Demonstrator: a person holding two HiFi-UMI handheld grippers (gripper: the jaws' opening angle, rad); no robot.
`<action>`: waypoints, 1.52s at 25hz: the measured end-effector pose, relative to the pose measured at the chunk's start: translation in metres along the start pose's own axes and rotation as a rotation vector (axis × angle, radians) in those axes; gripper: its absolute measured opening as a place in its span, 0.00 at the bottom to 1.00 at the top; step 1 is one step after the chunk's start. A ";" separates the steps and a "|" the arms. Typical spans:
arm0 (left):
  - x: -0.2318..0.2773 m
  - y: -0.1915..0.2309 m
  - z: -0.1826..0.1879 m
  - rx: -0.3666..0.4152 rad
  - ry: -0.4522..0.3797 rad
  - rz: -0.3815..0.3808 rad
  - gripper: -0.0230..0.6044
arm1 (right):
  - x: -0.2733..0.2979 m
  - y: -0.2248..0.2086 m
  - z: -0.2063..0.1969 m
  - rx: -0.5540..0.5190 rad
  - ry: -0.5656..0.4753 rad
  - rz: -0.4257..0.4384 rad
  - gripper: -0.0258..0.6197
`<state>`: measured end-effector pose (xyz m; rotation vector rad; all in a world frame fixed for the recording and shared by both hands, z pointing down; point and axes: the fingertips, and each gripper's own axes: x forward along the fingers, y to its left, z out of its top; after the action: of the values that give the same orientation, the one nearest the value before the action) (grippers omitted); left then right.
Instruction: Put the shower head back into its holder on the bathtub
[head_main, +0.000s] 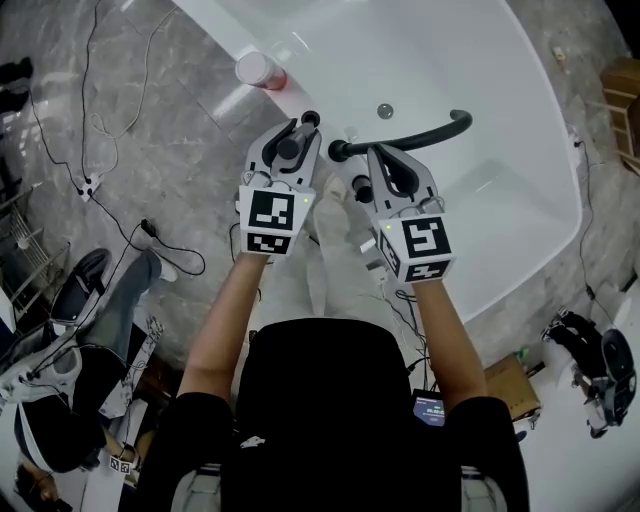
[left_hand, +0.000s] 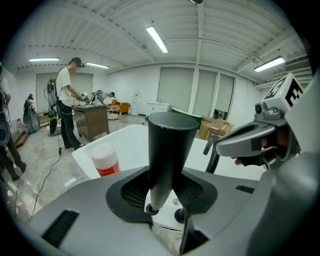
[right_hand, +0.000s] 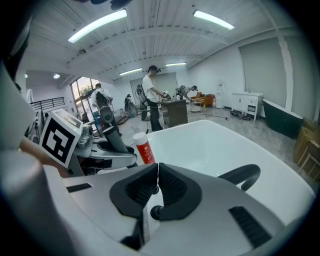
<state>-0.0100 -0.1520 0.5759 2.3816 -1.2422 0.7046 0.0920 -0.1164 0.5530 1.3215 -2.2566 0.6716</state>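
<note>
Black shower head (left_hand: 167, 145), seemingly clamped, left gripper view

Print on the red bottle (head_main: 262, 71) is too small to read.

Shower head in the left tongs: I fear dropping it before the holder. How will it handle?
The shower head looks like a rigid, smooth black cone, so it probably won't flex. Its taper narrows toward the left tongs, so the grip might slip. Held upright, wide end up, it may feel top-heavy.
</note>
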 end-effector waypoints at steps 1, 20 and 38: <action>0.003 0.000 -0.004 0.001 0.005 0.000 0.27 | 0.001 0.000 -0.002 0.007 0.002 0.003 0.08; 0.048 0.011 -0.060 0.008 0.068 0.000 0.27 | 0.023 0.012 -0.033 0.037 0.039 0.028 0.08; 0.089 0.035 -0.078 0.060 0.084 -0.012 0.27 | 0.060 0.012 -0.046 0.067 0.079 0.029 0.08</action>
<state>-0.0162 -0.1884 0.6940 2.3788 -1.1868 0.8397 0.0599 -0.1238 0.6217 1.2717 -2.2116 0.8026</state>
